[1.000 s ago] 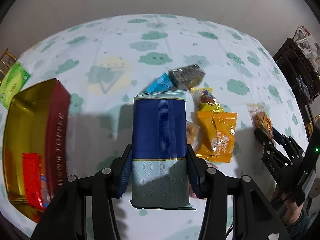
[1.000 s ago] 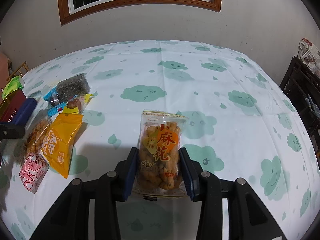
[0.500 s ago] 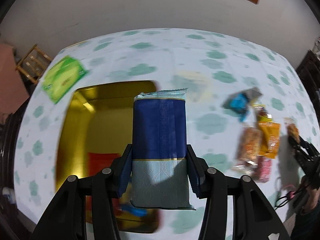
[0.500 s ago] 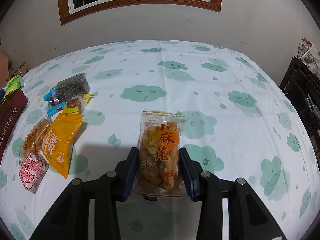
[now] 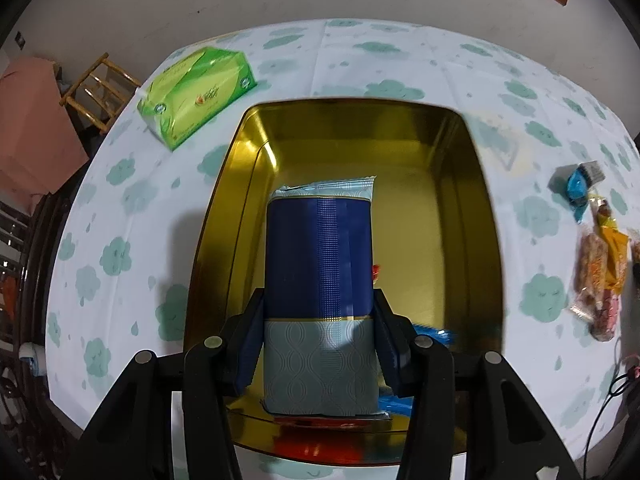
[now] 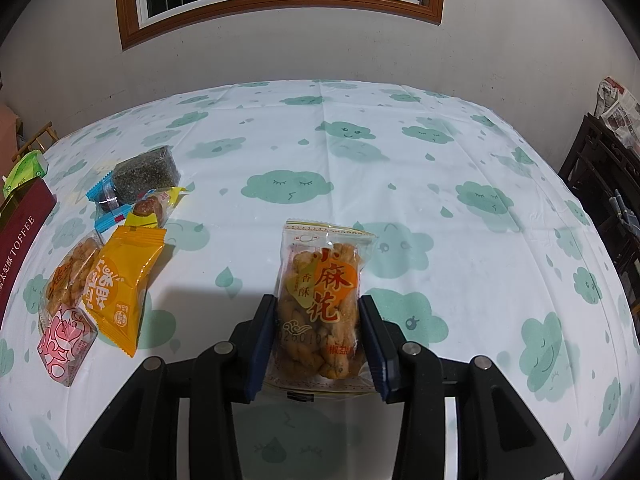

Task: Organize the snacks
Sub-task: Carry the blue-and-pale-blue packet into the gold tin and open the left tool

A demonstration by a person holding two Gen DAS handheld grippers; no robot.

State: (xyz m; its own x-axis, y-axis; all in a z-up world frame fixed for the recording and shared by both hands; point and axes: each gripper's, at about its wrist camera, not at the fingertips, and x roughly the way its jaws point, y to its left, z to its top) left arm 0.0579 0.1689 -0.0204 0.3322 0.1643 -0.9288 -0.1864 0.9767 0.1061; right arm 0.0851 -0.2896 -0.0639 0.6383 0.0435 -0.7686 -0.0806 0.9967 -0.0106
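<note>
Now, on our left, the left gripper clamps the blue packet over the gold tin; we should lower before letting go. Rightward, the right gripper pinches the twist-snack bag above the bench.

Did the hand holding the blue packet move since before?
Yes. The left gripper carried the blue packet from beside the gold tin to over it.

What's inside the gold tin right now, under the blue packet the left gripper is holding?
Inside the gold tin, a red wrapper and a blue wrapper peek out beside the blue packet. The packet hides the floor directly beneath it; the far half looks bare.
</note>
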